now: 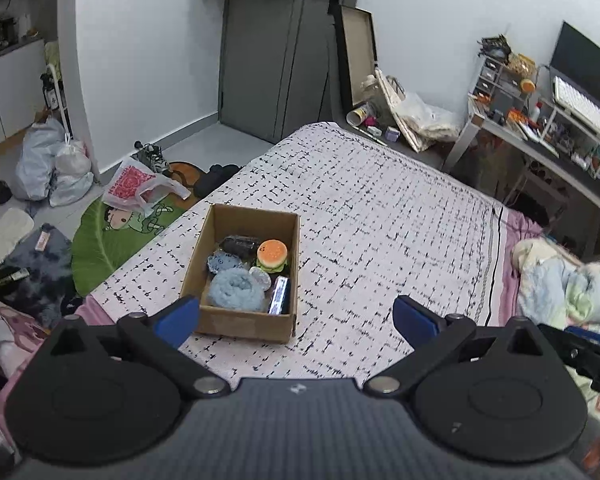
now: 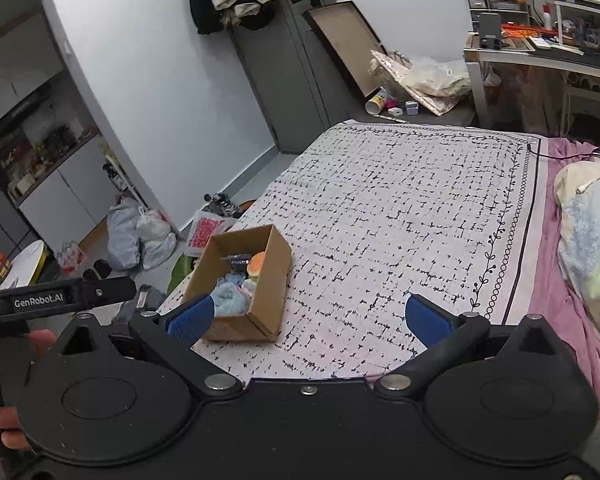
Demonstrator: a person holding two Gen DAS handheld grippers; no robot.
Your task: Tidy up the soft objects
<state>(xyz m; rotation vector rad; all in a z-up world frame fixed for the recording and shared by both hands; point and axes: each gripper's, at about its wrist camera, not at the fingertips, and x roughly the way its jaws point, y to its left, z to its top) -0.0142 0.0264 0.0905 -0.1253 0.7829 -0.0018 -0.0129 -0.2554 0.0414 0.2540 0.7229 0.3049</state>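
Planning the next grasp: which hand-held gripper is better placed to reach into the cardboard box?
Left hand-held gripper: open, the cardboard box sits just ahead near its left finger. Right hand-held gripper views it further left.

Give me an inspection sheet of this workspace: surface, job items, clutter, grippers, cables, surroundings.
Surface: bed cover, white with a black dash pattern, mostly bare.
Job's things: cardboard box near the bed's edge, holding a burger toy, a blue fluffy roll, a dark item and a small packet.
Clutter: crumpled blanket on the bed's far side.
Grippers: left gripper open, empty; right gripper open, empty; both above the bed.
Cables: black cable along the cover's far corner.
Surroundings: plastic bags and green rug on the floor; crowded desk; grey door.
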